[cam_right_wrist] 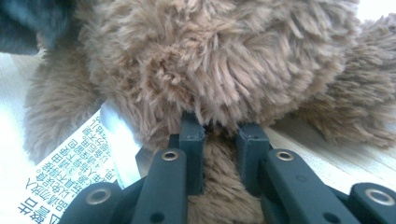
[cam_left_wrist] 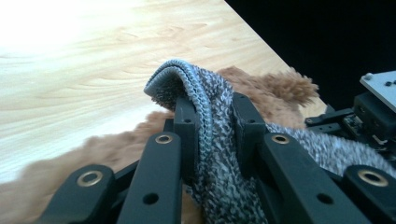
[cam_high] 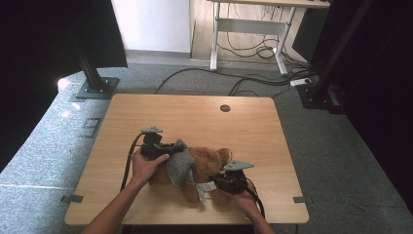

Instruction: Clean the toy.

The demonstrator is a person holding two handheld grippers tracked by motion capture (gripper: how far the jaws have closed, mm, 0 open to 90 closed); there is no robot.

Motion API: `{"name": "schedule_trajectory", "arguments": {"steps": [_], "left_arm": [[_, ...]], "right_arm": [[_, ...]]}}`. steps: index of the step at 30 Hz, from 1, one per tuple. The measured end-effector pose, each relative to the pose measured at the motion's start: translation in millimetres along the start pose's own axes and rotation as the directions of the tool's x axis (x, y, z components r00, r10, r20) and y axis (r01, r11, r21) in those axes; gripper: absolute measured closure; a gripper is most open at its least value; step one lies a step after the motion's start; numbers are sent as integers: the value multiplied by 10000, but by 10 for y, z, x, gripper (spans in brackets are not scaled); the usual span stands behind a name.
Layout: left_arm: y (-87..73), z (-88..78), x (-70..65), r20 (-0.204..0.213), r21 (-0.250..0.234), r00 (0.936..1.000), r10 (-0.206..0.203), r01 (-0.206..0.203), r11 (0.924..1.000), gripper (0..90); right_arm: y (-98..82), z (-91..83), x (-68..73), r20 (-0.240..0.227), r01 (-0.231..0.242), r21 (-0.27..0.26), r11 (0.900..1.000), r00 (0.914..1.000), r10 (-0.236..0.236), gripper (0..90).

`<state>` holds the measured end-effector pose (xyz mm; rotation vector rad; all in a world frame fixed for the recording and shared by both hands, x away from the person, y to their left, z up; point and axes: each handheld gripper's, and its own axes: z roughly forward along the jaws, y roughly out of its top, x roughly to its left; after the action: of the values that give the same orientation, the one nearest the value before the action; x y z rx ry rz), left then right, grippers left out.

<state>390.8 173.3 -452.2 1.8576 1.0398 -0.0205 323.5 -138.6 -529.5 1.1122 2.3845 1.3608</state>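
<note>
From the high view we see a brown teddy bear [cam_high: 209, 168] lying on its side near the front edge of the wooden table [cam_high: 195, 117], with a grey knitted cloth [cam_high: 181, 166] draped over its middle. Our left gripper [cam_high: 178, 146] reaches in from the left and meets the top of the cloth, while our right gripper [cam_high: 220, 179] presses into the bear from the front right, beside a white label [cam_high: 208, 187]. In the left gripper view, the jaws stand narrow and pinch a raised fold of the grey knitted cloth [cam_left_wrist: 205, 116] between them; the bear's brown fur [cam_left_wrist: 275, 86] lies behind and below, and the pale table [cam_left_wrist: 93, 60] stretches beyond. In the right gripper view, the jaws stand close together and clamp a tuft of the teddy bear [cam_right_wrist: 224, 70] low on its body, fur bulging between the pads. The white label [cam_right_wrist: 70, 182], printed with dark characters, lies just to the left of the jaws.
</note>
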Motion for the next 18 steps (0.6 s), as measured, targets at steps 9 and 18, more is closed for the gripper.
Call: {"name": "schedule_trajectory", "arguments": {"steps": [9,18], "left_arm": [[-26,-244,186,-345,-391,9989,-309,295,9988,752],[-233,-445,377,-304,-444,9963,-800,786,9959,753]], "right_arm": [[-15,-15,-1,129,71,7,10000,9999,-72,800],[-65,-38,13,-8,-45,73,10000,10000,45,809]]}}
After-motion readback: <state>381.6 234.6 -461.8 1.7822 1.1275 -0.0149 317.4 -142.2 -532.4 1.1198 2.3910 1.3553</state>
